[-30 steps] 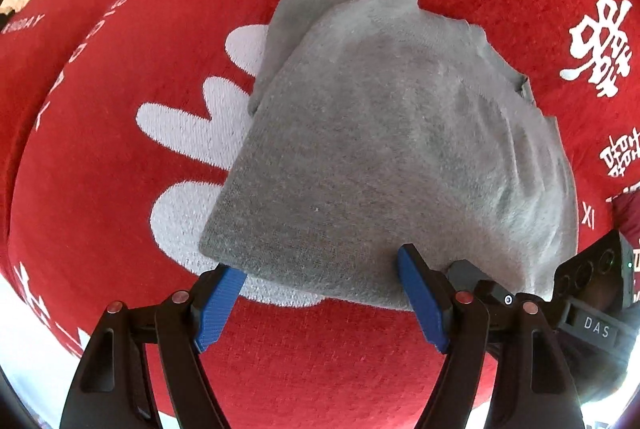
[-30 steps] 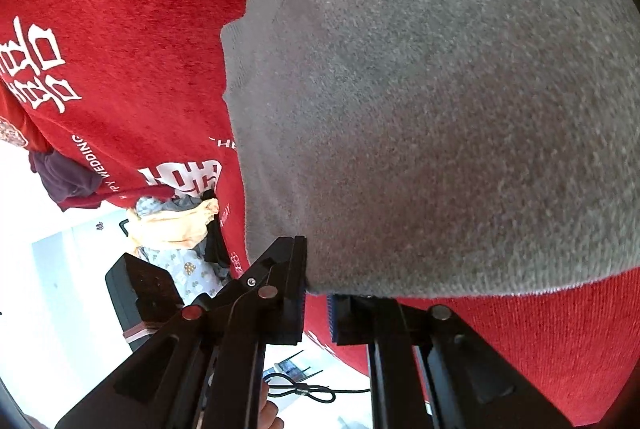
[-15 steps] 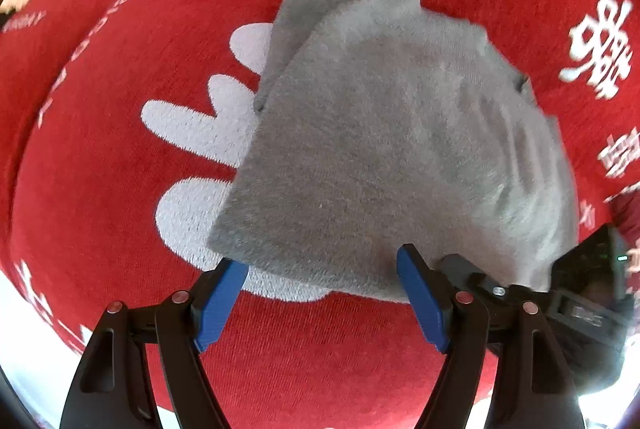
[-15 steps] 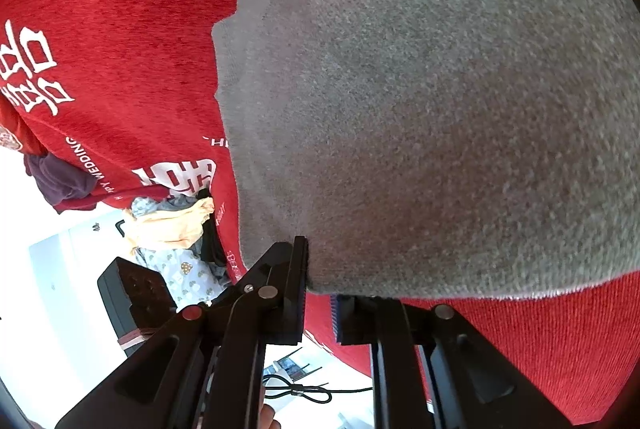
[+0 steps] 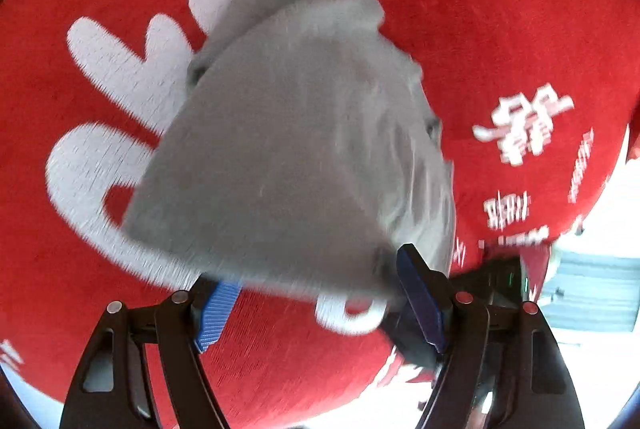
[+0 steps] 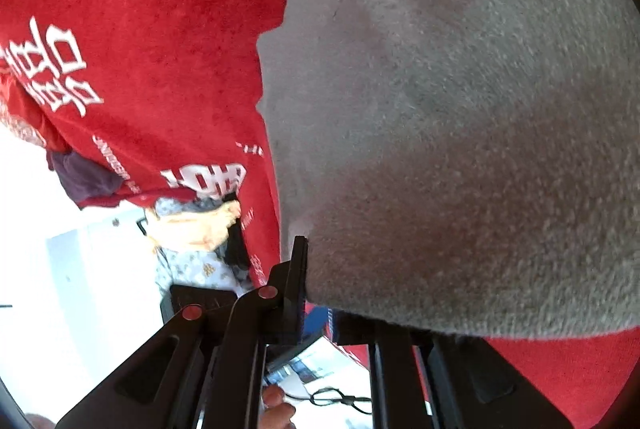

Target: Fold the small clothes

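The grey knit garment (image 5: 296, 149) lies folded on the red cloth (image 5: 480, 29) — several layers stacked, a narrower grey piece poking out at its far end, its near edge lifted — soft wrinkles along one side.

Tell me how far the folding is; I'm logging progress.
The grey garment already lies in layers on the red cloth. The right gripper pinches its near edge; the left gripper is open beside it. More clothes wait at the edge.

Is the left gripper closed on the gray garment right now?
No, the left gripper stands wide open, its blue fingers spread apart under the near edge of the gray garment.
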Demonstrator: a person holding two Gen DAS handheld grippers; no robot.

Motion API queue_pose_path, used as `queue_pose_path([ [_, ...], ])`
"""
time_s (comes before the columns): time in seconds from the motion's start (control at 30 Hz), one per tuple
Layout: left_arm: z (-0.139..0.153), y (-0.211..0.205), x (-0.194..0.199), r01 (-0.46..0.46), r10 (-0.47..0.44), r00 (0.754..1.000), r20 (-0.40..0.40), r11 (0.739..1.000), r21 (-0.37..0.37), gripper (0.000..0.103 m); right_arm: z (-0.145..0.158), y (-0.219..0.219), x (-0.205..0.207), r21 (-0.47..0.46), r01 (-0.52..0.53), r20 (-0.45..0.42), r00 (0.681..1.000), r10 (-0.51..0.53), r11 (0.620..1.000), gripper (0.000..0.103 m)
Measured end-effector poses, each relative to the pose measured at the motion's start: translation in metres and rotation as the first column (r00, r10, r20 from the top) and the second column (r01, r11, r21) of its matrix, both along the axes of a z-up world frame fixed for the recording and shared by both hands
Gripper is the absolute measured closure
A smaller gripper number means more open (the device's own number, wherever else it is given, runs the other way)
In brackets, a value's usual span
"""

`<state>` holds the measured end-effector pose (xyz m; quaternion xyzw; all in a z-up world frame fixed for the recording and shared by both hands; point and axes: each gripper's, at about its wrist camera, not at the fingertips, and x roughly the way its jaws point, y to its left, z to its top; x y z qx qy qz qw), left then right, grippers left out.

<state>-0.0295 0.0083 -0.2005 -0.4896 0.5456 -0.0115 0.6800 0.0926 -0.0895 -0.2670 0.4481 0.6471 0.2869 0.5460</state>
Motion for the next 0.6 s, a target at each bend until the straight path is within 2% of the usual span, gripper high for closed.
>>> queue_pose_path([
  [0.1,-0.002,0.005,0.010,-0.062,0.063,0.998,-0.015,0.996,0.059,0.026,-0.006,0.006,-0.007,-0.042,-0.063,-0.008,0.998,0.063,0.997,0.094],
  [0.13,0.000,0.007,0.013,-0.069,0.072,0.997,-0.025,0.991,0.113,0.036,-0.008,0.007,-0.009,-0.055,-0.084,-0.010,0.996,0.083,0.995,0.094],
  [0.17,0.001,0.007,0.018,-0.063,0.069,0.997,-0.030,0.985,0.160,0.056,-0.009,0.010,-0.012,-0.073,-0.116,-0.015,0.993,0.115,0.991,0.094],
  [0.2,0.003,0.008,0.021,-0.045,0.054,0.998,-0.037,0.978,0.204,0.067,-0.009,0.010,-0.013,-0.081,-0.136,-0.018,0.991,0.135,0.987,0.094],
  [0.23,0.005,0.008,0.024,-0.018,0.030,0.999,-0.045,0.967,0.254,0.089,-0.007,0.011,-0.015,-0.099,-0.176,-0.026,0.984,0.174,0.979,0.094],
  [0.27,0.007,0.007,0.026,0.010,0.005,0.999,-0.051,0.952,0.306,0.093,-0.003,0.012,-0.015,-0.116,-0.205,-0.025,0.979,0.204,0.972,0.093],
  [0.33,0.015,0.000,0.028,0.065,-0.052,0.998,-0.044,0.914,0.401,0.093,0.011,0.011,-0.013,-0.194,-0.280,-0.005,0.959,0.284,0.940,0.090],
  [0.37,0.022,-0.007,0.029,0.102,-0.095,0.995,-0.038,0.883,0.459,0.093,0.024,0.009,-0.009,-0.249,-0.315,0.026,0.943,0.331,0.916,0.090],
  [0.4,0.029,-0.017,0.030,0.141,-0.147,0.989,-0.031,0.839,0.526,0.093,0.035,0.008,-0.005,-0.288,-0.334,0.055,0.930,0.364,0.897,0.088],
  [0.43,0.037,-0.030,0.029,0.183,-0.215,0.976,-0.021,0.775,0.604,0.093,0.051,0.007,0.005,-0.339,-0.353,0.090,0.911,0.403,0.872,0.080],
  [0.47,0.045,-0.044,0.028,0.220,-0.286,0.958,-0.015,0.701,0.678,0.093,0.058,0.008,0.012,-0.364,-0.360,0.102,0.902,0.421,0.859,0.069],
  [0.5,0.049,-0.054,0.027,0.240,-0.333,0.943,-0.014,0.651,0.720,0.093,0.071,0.012,0.027,-0.412,-0.374,0.114,0.884,0.454,0.831,0.039],
  [0.53,0.053,-0.066,0.025,0.261,-0.388,0.921,-0.015,0.591,0.763,0.093,0.080,0.020,0.042,-0.438,-0.383,0.127,0.869,0.478,0.813,0.024],
  [0.6,0.056,-0.082,0.022,0.287,-0.472,0.881,-0.024,0.495,0.820,0.093,0.093,0.039,0.068,-0.452,-0.407,0.155,0.841,0.519,0.794,0.023],
])
